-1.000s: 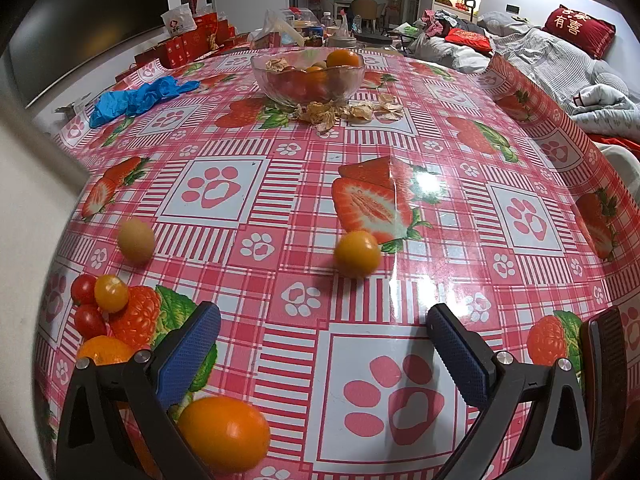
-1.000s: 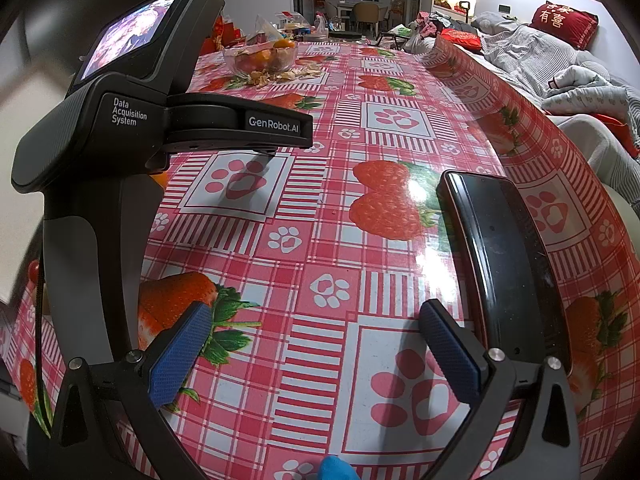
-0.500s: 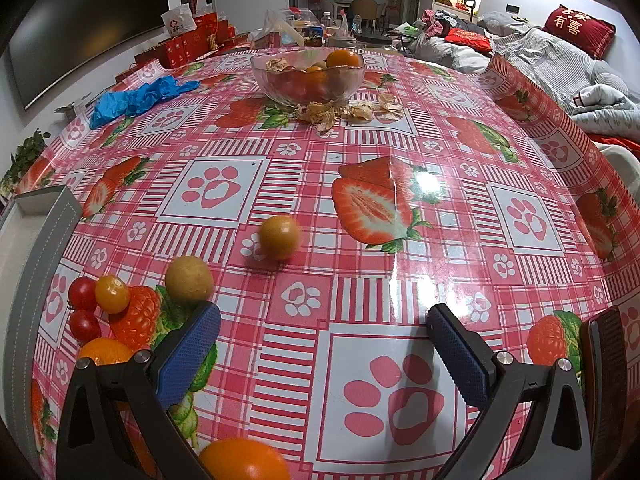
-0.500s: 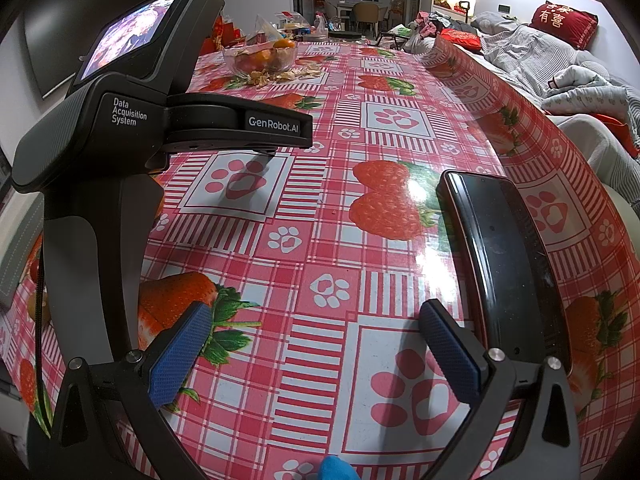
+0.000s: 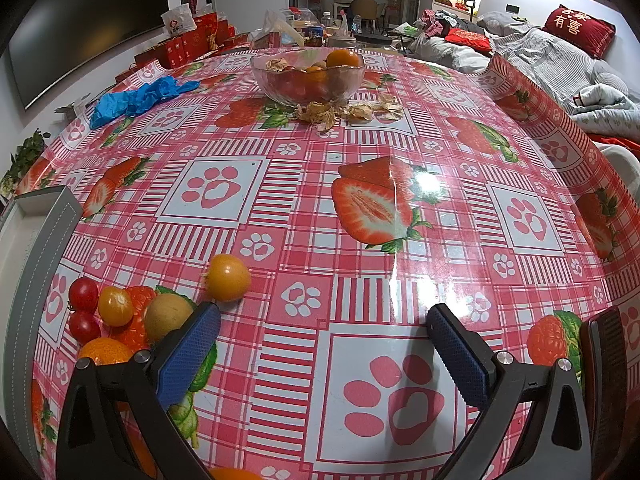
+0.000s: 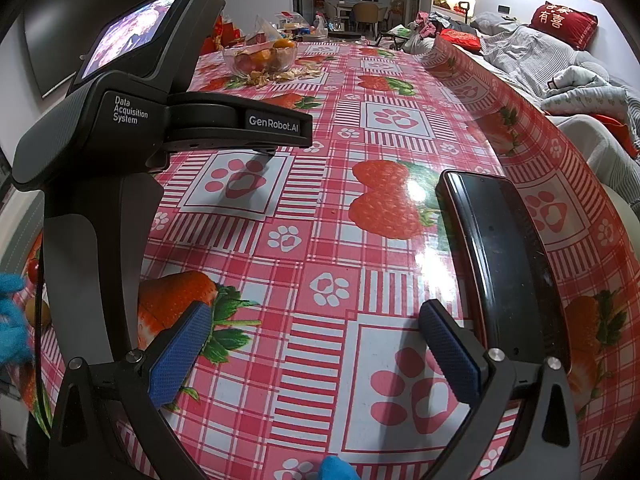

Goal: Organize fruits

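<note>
In the left wrist view my left gripper (image 5: 322,336) is open and empty, low over the tablecloth. A yellow-orange round fruit (image 5: 227,277) lies just beyond its left finger (image 5: 188,350). To the left lie a tan fruit (image 5: 168,316), a yellow tomato (image 5: 115,305), two red tomatoes (image 5: 83,295) and an orange (image 5: 105,351). A glass bowl (image 5: 307,77) holding fruit stands far back. In the right wrist view my right gripper (image 6: 314,340) is open and empty. The left gripper's body (image 6: 100,152) fills its left side.
A grey tray (image 5: 36,248) sits at the table's left edge. A black phone (image 6: 500,256) lies by the right gripper. Dry husks (image 5: 344,110) lie before the bowl. Blue gloves (image 5: 136,94) lie back left. A bed stands to the right.
The yellow-orange fruit rolled left and nearer, toward the fruit cluster. The tan fruit rolled down beside the left finger. The grey tray came into view at left. Both grippers stayed put.
</note>
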Action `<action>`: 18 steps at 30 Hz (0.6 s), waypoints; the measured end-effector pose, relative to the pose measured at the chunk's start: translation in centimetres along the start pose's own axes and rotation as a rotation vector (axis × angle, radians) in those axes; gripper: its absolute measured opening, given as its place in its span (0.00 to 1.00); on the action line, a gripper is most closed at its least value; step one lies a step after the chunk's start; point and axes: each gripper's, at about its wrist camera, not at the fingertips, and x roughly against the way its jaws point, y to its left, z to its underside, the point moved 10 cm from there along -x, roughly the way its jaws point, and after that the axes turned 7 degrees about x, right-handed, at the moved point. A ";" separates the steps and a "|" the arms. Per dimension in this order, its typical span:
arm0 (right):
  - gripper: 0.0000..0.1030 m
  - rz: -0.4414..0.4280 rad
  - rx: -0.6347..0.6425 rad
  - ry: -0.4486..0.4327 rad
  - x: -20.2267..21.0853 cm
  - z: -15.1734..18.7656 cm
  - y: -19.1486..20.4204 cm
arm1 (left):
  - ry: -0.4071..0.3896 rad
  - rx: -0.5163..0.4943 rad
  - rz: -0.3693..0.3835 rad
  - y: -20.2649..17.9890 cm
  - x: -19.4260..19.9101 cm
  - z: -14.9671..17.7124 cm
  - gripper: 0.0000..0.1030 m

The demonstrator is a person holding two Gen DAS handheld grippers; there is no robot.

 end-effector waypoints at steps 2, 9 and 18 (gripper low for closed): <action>1.00 0.000 -0.001 0.000 0.0 0.0 0.0 | 0.000 0.000 0.000 0.0 0.0 0.0 1.00; 1.00 0.000 0.000 -0.001 0.0 0.0 0.0 | 0.000 0.000 0.000 0.0 0.0 0.0 1.00; 1.00 0.000 -0.001 -0.001 0.0 0.0 0.0 | 0.000 0.000 0.000 0.0 0.0 0.0 1.00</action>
